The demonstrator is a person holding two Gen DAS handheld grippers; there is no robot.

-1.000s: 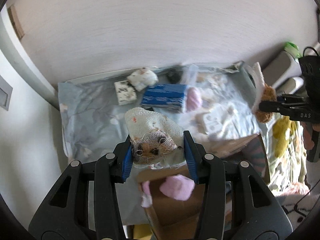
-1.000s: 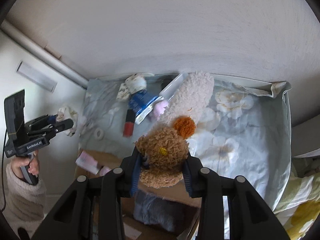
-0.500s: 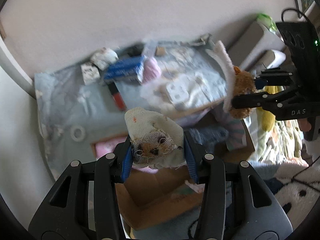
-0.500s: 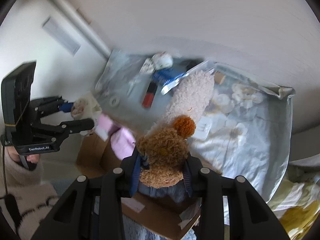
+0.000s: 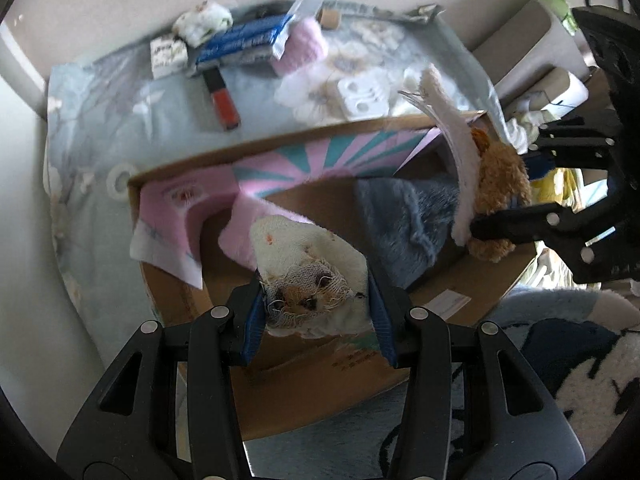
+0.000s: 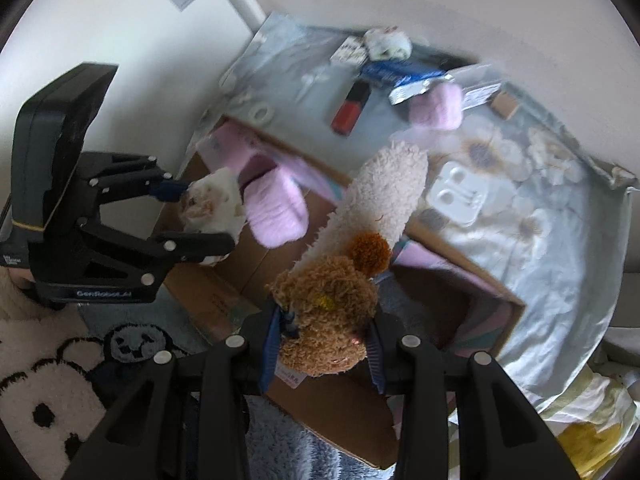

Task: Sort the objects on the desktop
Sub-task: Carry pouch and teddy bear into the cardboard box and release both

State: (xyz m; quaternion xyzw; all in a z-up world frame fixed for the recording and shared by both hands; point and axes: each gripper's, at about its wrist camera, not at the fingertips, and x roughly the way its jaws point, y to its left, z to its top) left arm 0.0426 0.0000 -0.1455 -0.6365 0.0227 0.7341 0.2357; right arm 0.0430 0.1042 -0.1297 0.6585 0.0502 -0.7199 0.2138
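Observation:
My left gripper (image 5: 316,312) is shut on a worn white plush toy (image 5: 308,264) with an orange face, held over the open cardboard box (image 5: 320,376). In the right wrist view the same left gripper (image 6: 192,214) and white plush toy (image 6: 212,204) hang over the box's left end. My right gripper (image 6: 322,354) is shut on a brown fuzzy plush (image 6: 324,320) with a long cream part (image 6: 380,196), above the cardboard box (image 6: 340,416). From the left wrist view the brown plush (image 5: 496,184) shows at the box's right edge. A pink sock (image 6: 276,212) and a blue fuzzy item (image 5: 404,220) lie in the box.
On the floral sheet (image 5: 92,92) behind the box lie a blue packet (image 5: 240,42), a red tube (image 5: 224,104), a pink roll (image 5: 304,46), a white moulded tray (image 5: 364,94), a small printed box (image 5: 168,54) and a tape ring (image 5: 120,178). A panda rug (image 6: 52,384) covers the floor.
Both grippers have moved from above the sheet to over the cardboard box and sunk, tilting more steeply downward. Each still holds its plush toy.

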